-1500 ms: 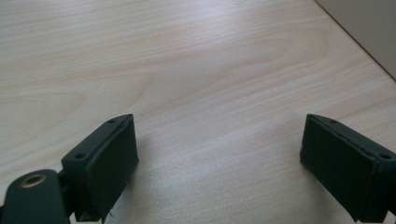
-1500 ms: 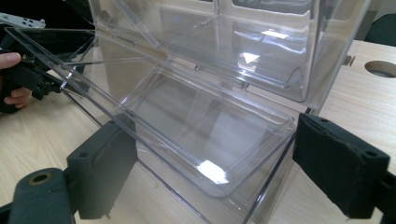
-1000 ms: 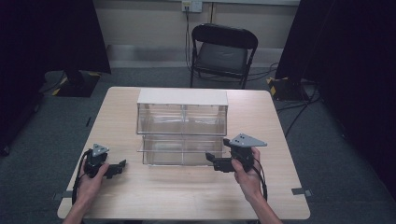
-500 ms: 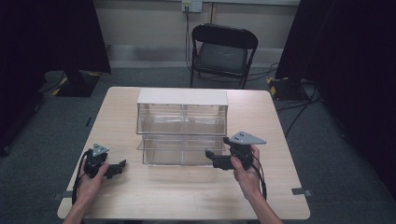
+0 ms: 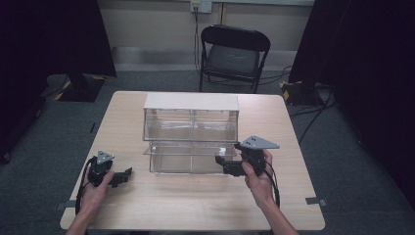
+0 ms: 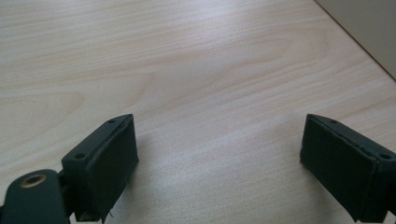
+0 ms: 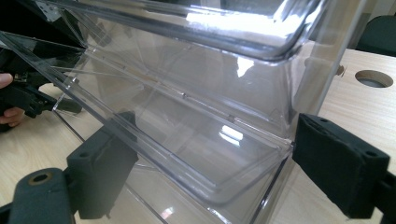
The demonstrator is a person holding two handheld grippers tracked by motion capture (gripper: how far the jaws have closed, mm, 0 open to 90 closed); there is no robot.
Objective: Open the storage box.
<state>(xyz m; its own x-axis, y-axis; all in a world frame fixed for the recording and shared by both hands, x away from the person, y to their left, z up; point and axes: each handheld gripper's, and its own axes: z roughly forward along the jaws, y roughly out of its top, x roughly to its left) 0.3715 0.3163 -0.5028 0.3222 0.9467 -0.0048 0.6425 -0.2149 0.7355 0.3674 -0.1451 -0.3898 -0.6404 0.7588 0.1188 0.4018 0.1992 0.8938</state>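
Observation:
A clear plastic drawer cabinet [image 5: 191, 115] with a white top stands in the middle of the wooden table [image 5: 195, 205]. Its lower drawer [image 5: 188, 157] is pulled out toward me and looks empty. My right gripper [image 5: 220, 163] is open at the drawer's front right corner. In the right gripper view the right gripper [image 7: 217, 149] straddles the drawer's clear wall [image 7: 187, 126], one jaw showing through the plastic and the other outside it. My left gripper [image 5: 126, 174] rests open on bare wood left of the drawer; in the left gripper view the left gripper [image 6: 219, 140] has nothing between its jaws.
A black folding chair [image 5: 235, 49] stands behind the table's far edge. Dark curtains hang at both sides. A round cable hole [image 7: 373, 78] is cut in the tabletop beside the cabinet. Bare wood lies in front of the drawer.

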